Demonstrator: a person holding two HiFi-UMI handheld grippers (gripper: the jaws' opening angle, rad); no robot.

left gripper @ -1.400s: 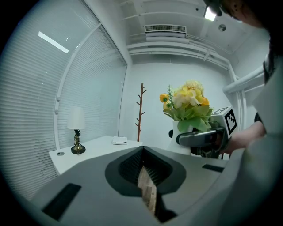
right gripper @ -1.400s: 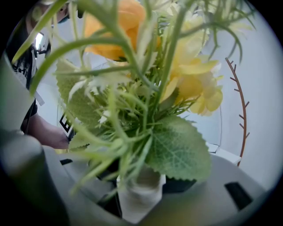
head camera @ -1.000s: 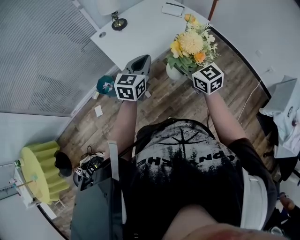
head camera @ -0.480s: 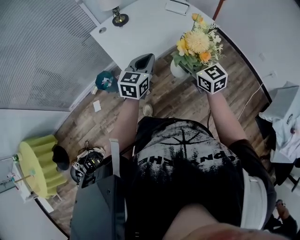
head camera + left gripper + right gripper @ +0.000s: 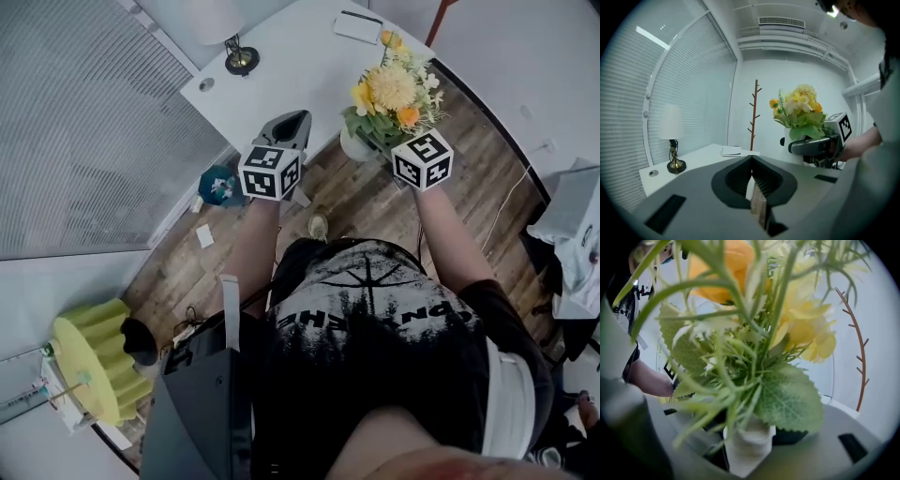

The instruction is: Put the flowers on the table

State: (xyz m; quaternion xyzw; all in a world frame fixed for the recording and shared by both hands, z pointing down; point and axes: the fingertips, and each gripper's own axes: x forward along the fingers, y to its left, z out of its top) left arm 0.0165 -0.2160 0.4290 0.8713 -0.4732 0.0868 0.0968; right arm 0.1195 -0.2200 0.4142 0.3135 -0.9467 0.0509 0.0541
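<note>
Short of the white worktop (image 5: 291,66), our right hand-held gripper (image 5: 750,456) clamps the white vase of yellow flowers (image 5: 352,145) upright, ready for setting down; our left hand-held gripper (image 5: 753,185) is closed on nothing.

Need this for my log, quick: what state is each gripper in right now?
Left gripper: shut, empty.
Right gripper: shut on the flower vase.

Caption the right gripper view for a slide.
Right claw grips a white vase of yellow flowers.
</note>
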